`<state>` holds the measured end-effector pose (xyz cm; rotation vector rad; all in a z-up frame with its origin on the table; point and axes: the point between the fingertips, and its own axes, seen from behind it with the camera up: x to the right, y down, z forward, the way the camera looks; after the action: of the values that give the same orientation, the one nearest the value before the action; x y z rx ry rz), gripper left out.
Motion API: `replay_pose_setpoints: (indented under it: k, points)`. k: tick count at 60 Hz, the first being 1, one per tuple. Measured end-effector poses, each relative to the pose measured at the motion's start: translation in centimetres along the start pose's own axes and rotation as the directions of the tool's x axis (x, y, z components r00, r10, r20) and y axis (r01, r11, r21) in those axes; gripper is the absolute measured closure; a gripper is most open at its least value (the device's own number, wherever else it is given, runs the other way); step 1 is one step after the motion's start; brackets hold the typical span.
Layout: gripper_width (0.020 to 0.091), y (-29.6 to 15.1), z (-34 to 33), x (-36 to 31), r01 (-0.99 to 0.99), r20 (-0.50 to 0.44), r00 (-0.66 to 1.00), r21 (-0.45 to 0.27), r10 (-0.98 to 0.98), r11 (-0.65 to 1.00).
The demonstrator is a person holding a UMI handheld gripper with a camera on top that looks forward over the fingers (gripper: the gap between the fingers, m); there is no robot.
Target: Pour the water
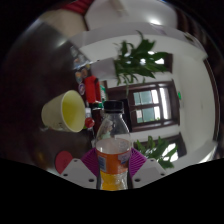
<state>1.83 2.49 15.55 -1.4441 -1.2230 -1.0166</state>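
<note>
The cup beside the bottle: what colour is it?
Yellow; the cup shows plainly in the gripper view, left of the bottle.

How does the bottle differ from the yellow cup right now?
The bottle is clear plastic with orange liquid and a dark cap; the yellow cup is opaque and open-mouthed. The bottle sits between the hand-held gripper fingers; the cup lies beyond them, mouth turned toward the camera. Both are drink containers.
</note>
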Motion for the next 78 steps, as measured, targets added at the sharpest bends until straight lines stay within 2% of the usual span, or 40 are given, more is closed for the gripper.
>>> replay_pose_setpoints:
  k: [19,23,29,45,51,55,59,63,67,70,73,78]
  points:
    - [0.0755,0.5,3.2,-1.2,0.487,0.032,0.874,-0.064,-0.486,0.871]
    - [0.0753,0.1,3.2,-0.3,0.572,-0.003,0.819,-0.079,-0.574,0.817]
    - [0.0749,-2.3,3.4,0.5,0.683,-0.092,0.722,-0.061,-0.685,0.728]
    - [0.075,-2.4,3.6,1.8,0.706,-0.134,0.695,-0.063,-0.707,0.706]
    - [0.0752,-1.4,3.1,2.7,0.58,-0.114,0.806,-0.045,-0.581,0.813]
    - [0.0751,-0.9,2.7,3.6,0.431,-0.108,0.896,-0.027,-0.431,0.902]
    - [0.0754,-0.4,2.1,4.3,0.207,-0.079,0.975,0.008,-0.206,0.978]
    - [0.0753,-0.2,1.4,3.9,-0.082,-0.026,0.996,0.012,0.082,0.997]
    - [0.0755,0.5,1.2,4.8,-0.357,0.055,0.933,0.024,0.355,0.934]
    - [0.0737,-0.7,1.2,4.4,-0.522,0.086,0.851,0.017,0.519,0.853]
    - [0.0736,-0.1,0.4,5.1,-0.659,0.159,0.746,0.032,0.647,0.752]
    - [0.0734,-0.4,0.3,5.5,-0.83,0.21,0.547,0.015,0.81,0.557]
